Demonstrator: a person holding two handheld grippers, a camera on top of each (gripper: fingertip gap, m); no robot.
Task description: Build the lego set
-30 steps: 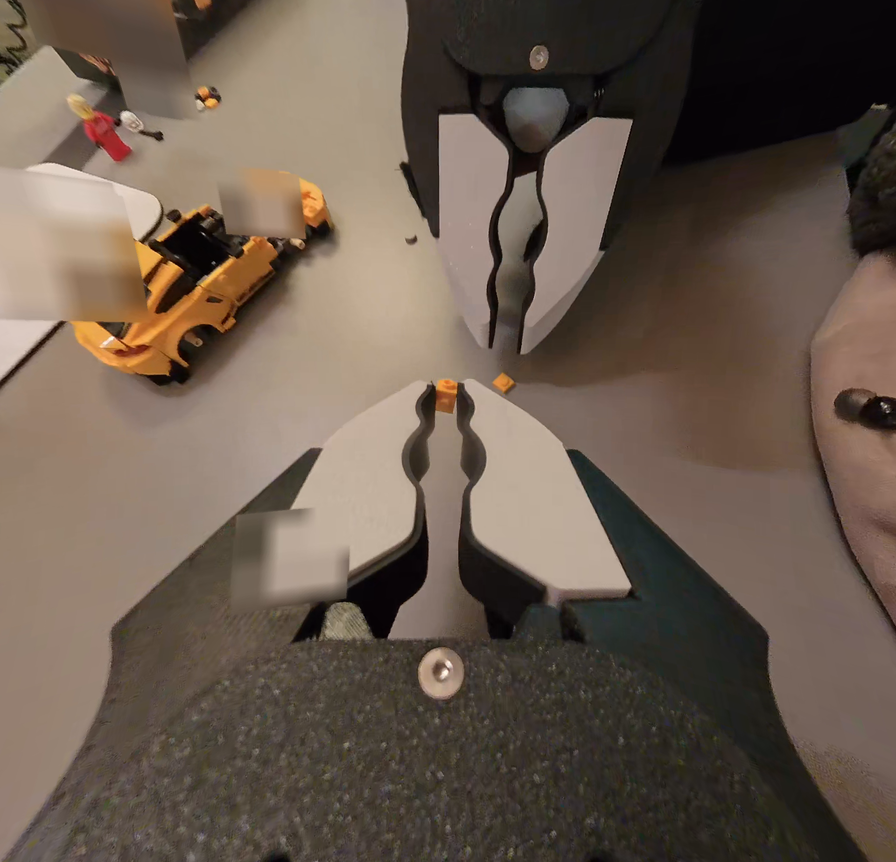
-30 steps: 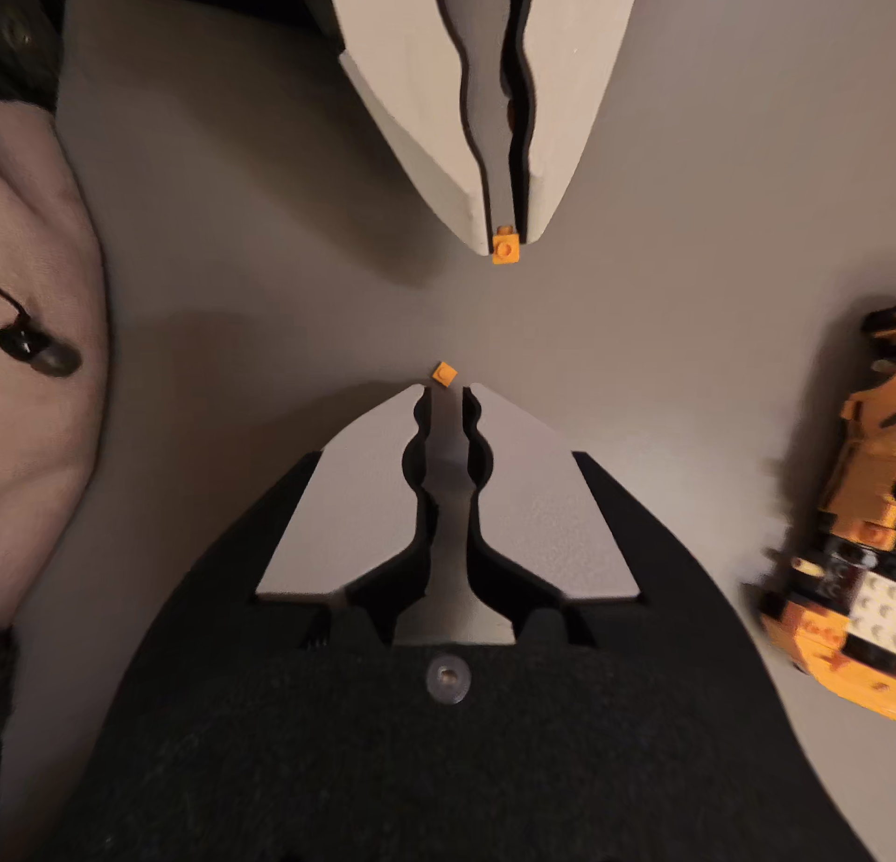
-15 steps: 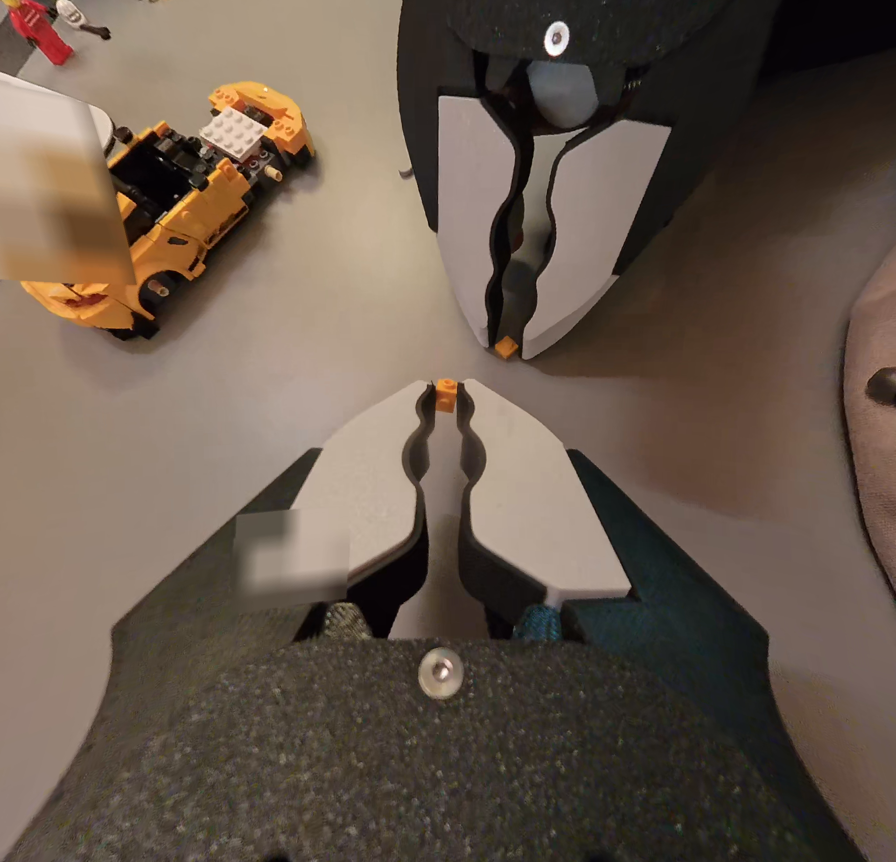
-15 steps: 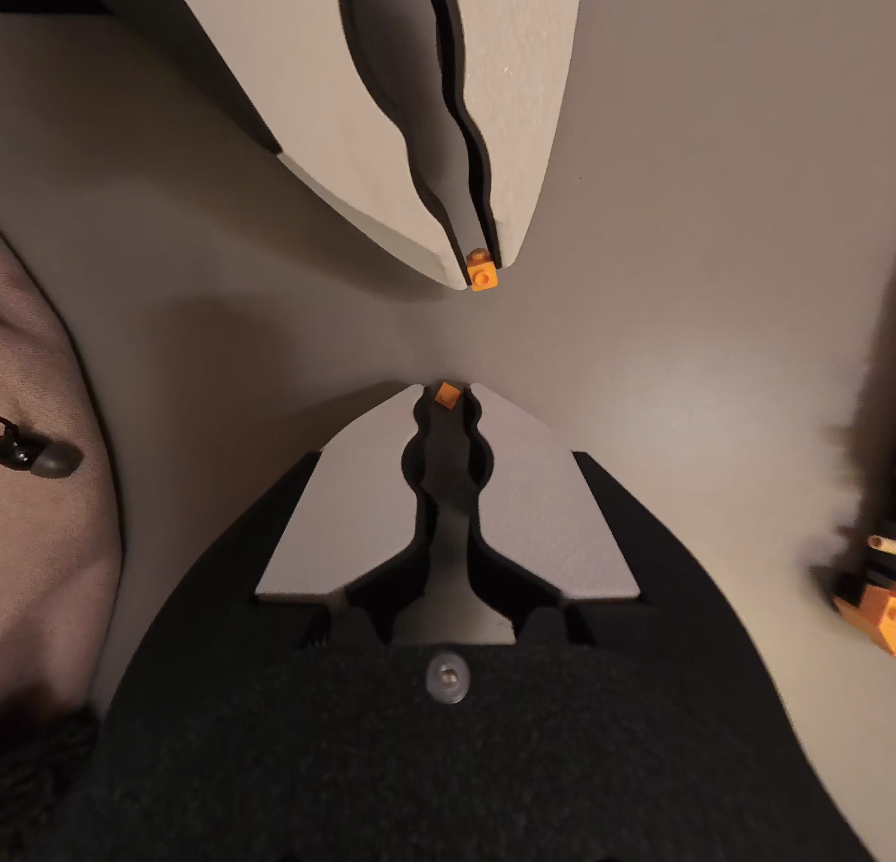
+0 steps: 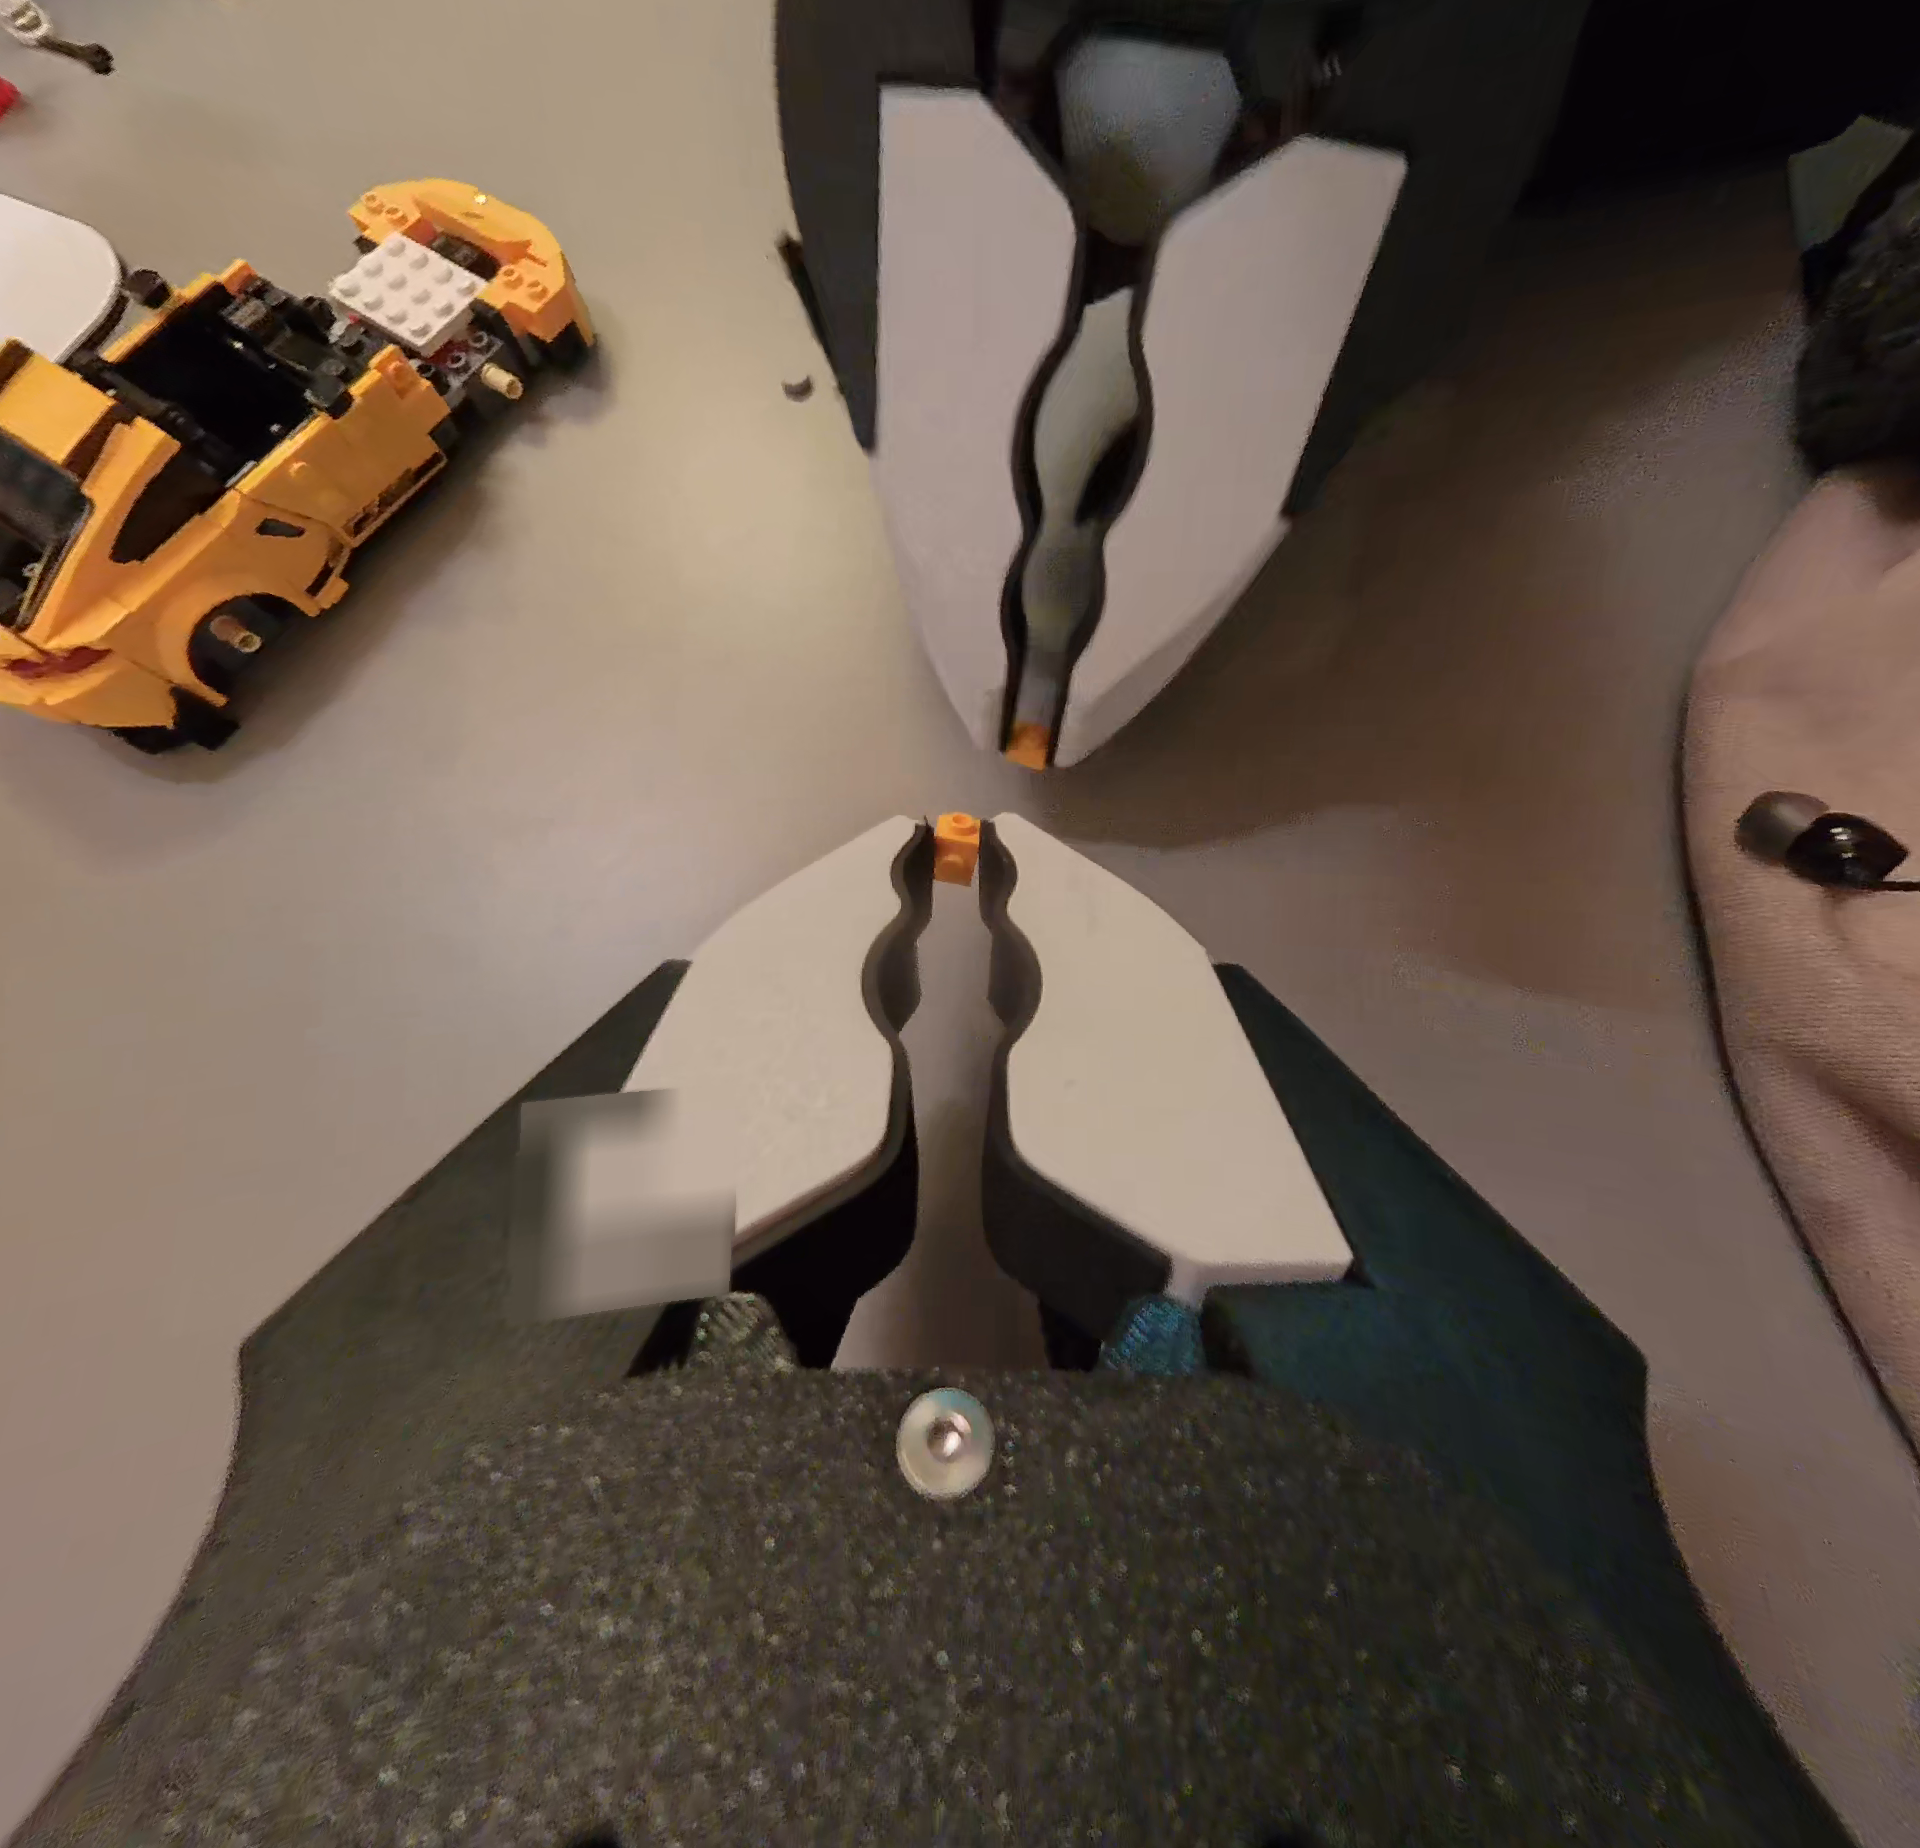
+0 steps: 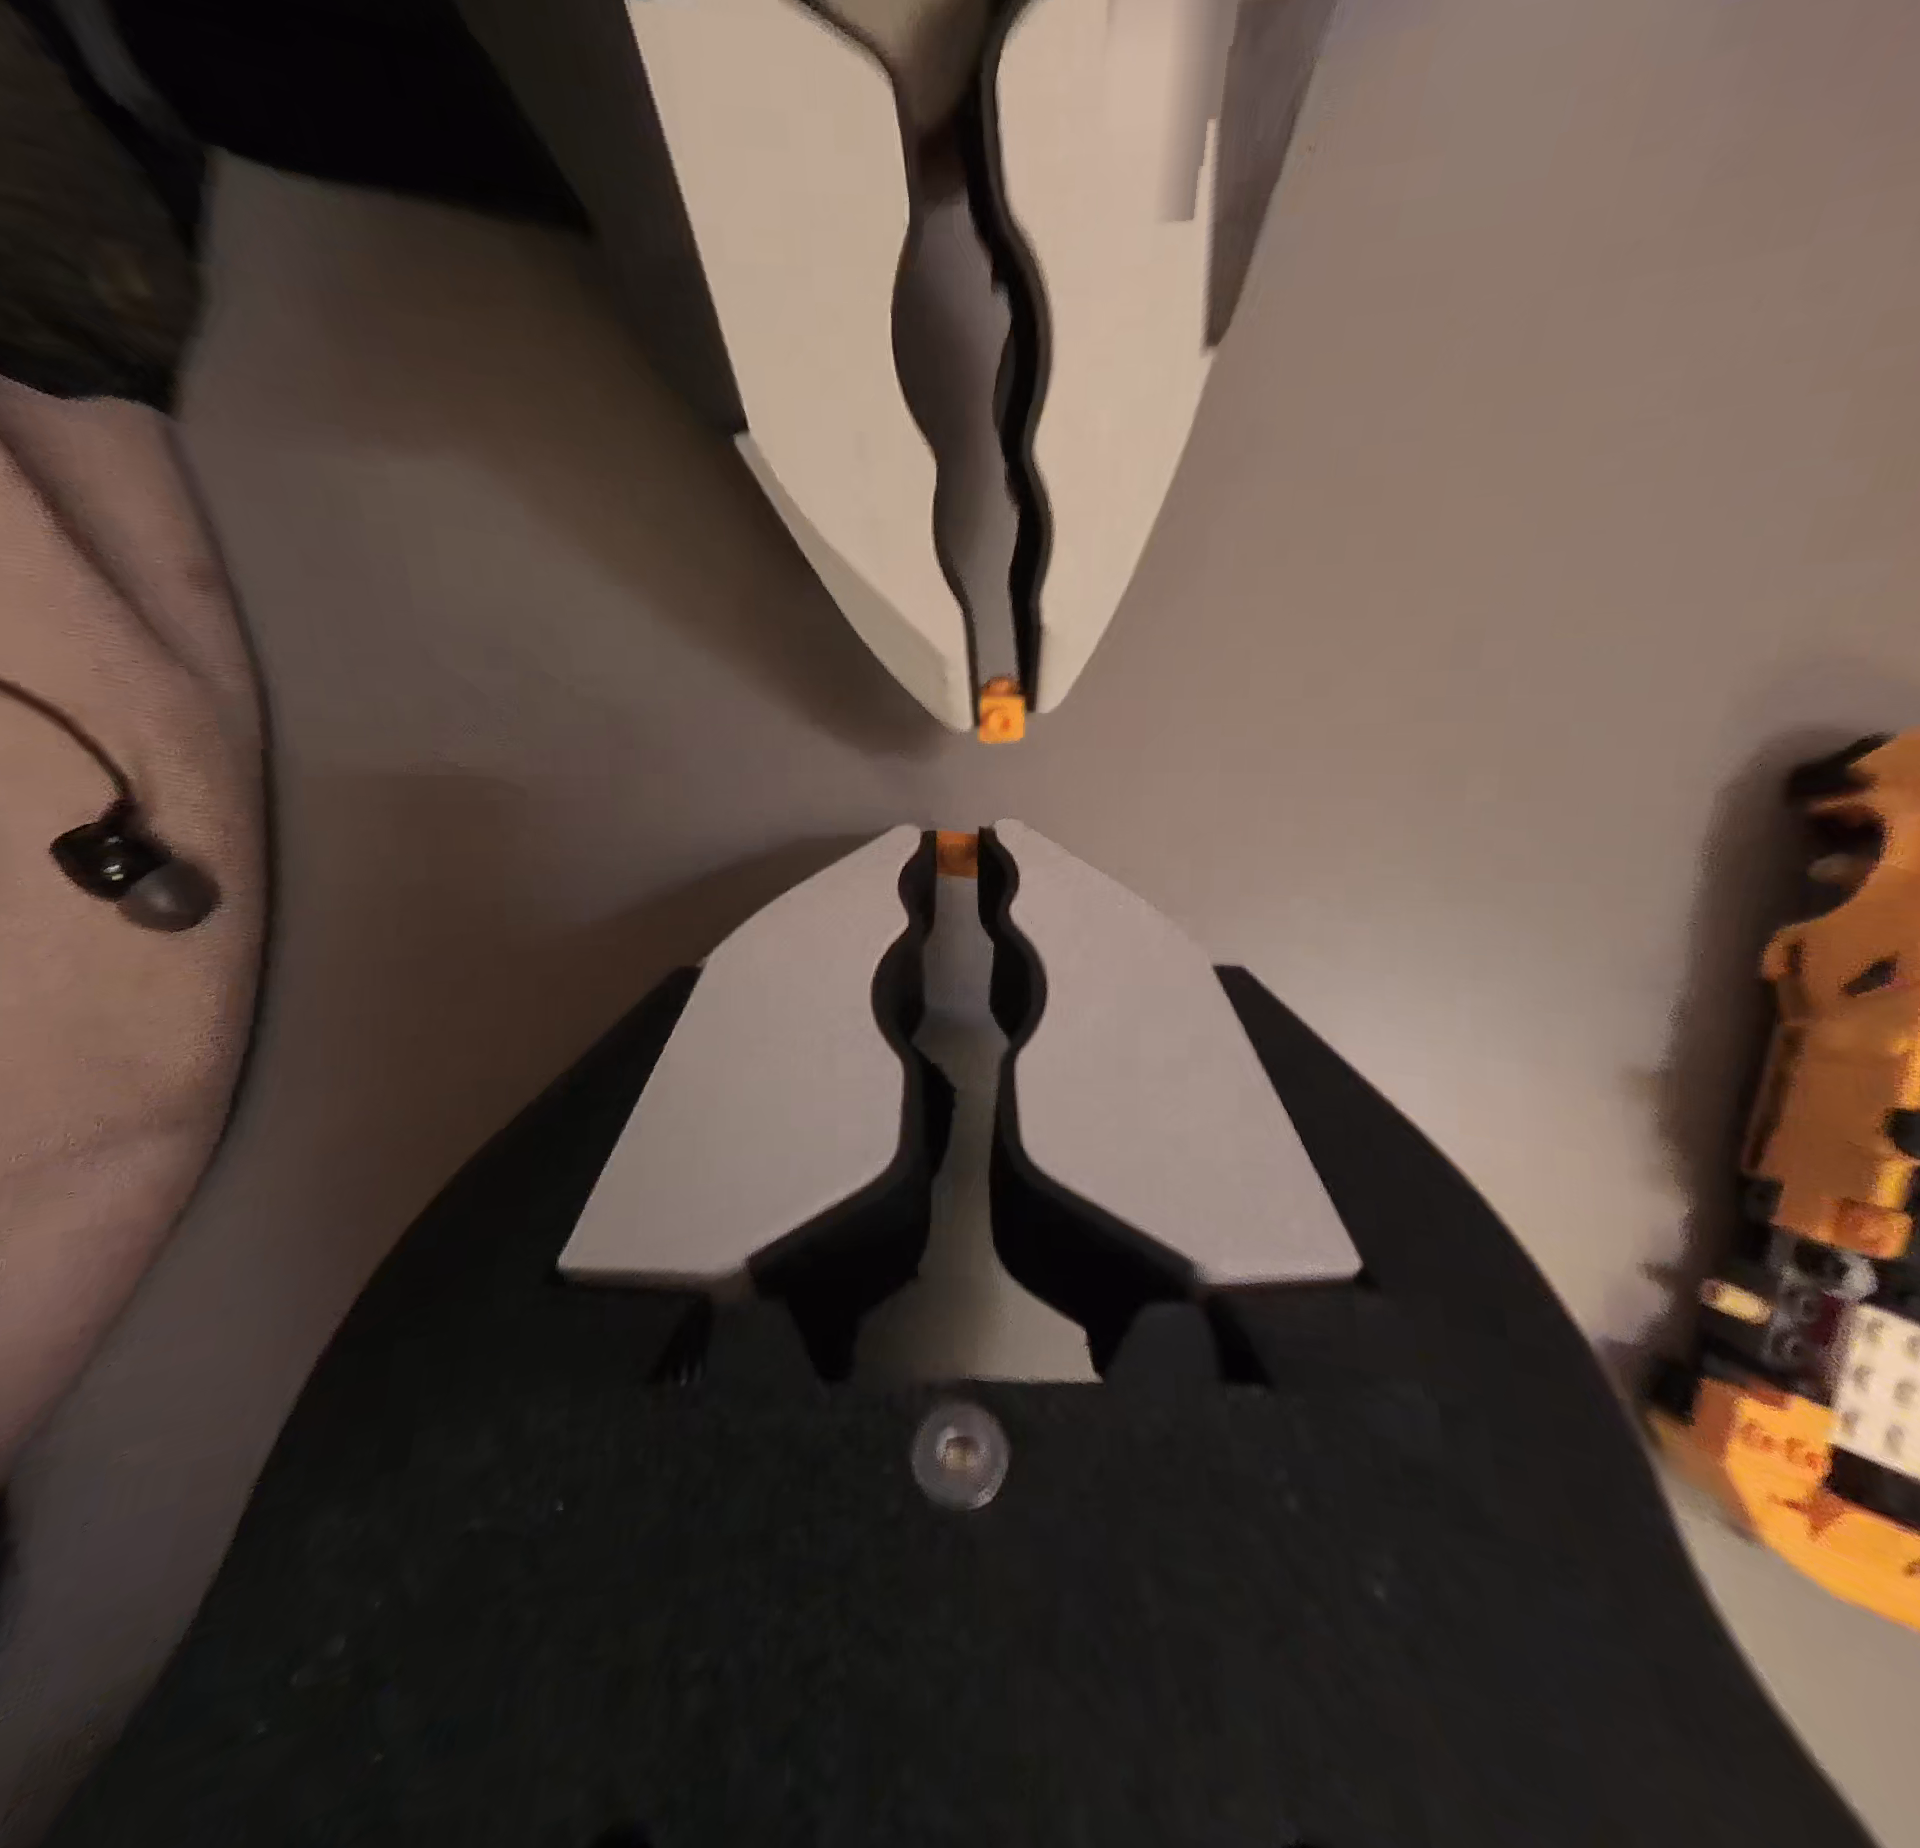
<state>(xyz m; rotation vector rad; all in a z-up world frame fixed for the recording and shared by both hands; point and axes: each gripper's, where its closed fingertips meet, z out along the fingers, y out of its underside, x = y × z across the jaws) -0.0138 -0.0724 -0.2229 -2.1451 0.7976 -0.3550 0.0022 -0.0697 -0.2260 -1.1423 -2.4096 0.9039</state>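
both grippers pinch tiny orange bits: left gripper (image 5: 957, 842) a brick (image 5: 956, 849), right gripper (image 6: 958, 842) a tile (image 6: 956, 851). hard, light, slippery; grip flat sides.

The left gripper (image 5: 956, 832) faces the right gripper (image 5: 1031, 749) tip to tip, car (image 5: 249, 458) beside them.

No legible text, label, brand, number or sign appears in either wrist view — the gripper bodies, the bricks and the grey table carry no readable markings; one patch on the left gripper is blurred.
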